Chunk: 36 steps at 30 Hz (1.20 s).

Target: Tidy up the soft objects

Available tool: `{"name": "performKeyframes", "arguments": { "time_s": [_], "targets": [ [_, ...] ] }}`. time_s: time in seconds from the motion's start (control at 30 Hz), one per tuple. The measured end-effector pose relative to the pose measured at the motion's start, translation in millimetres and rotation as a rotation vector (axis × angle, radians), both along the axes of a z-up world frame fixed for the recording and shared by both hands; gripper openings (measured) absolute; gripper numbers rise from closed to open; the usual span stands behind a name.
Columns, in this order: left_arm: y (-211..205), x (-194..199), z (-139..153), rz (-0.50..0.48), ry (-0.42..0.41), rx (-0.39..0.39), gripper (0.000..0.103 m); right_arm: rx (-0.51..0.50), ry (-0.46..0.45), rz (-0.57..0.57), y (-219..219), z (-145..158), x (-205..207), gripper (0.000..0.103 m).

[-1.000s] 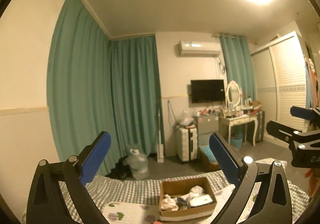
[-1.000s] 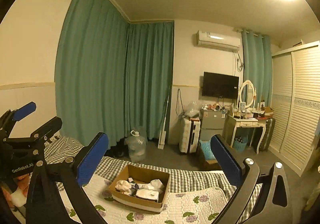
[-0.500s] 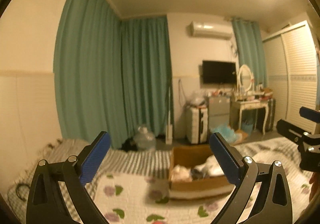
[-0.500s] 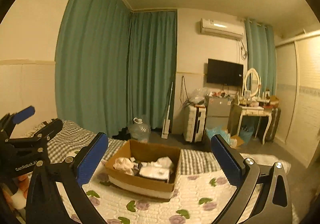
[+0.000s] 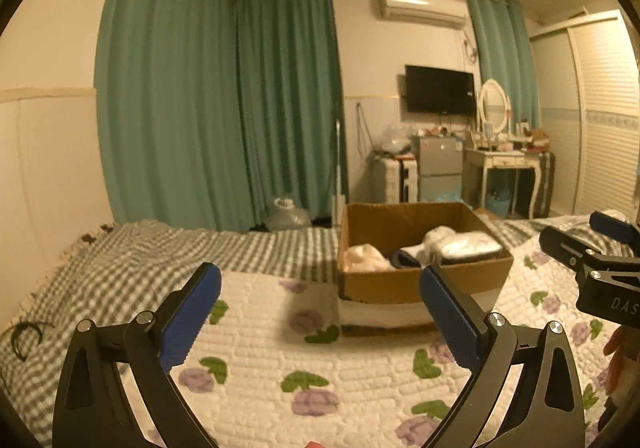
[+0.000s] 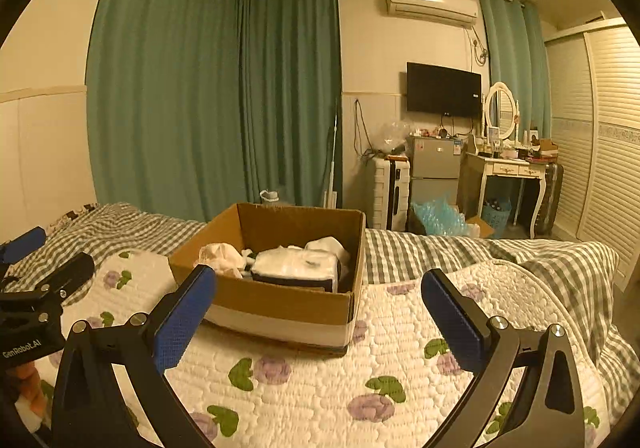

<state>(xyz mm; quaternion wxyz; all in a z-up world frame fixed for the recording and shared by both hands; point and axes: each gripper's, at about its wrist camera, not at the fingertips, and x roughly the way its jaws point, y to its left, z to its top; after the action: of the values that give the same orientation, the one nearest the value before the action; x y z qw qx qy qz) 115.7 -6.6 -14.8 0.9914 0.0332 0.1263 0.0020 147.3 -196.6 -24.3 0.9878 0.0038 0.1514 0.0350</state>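
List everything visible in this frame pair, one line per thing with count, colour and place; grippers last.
cardboard box: 1, brown, open, on the quilt mid-bed
soft items: several, white and cream with one dark piece, inside the box
quilt: 1, white with purple flowers and green leaves, on the bed
checked blanket: 1, grey and white, under the quilt
curtains: teal, along the far walls
air conditioner: 1, white, high on the wall
television: 1, black, wall-mounted
dressing table: 1, white, with oval mirror
small fridge: 1, grey, beside the table
left gripper: blue pads, open, empty
right gripper: blue pads, open, empty
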Motion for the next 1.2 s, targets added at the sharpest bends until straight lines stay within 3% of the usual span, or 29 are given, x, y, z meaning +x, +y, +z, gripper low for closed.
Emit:
{"name": "performKeyframes", "arguments": {
  "time_s": [1.2],
  "targets": [
    [4.9,6.1,-17.5,0.011,0.039,-0.015,0.101,-0.007,0.036,0.020,8.1,-2.4,-4.7,0.103]
  ]
}}
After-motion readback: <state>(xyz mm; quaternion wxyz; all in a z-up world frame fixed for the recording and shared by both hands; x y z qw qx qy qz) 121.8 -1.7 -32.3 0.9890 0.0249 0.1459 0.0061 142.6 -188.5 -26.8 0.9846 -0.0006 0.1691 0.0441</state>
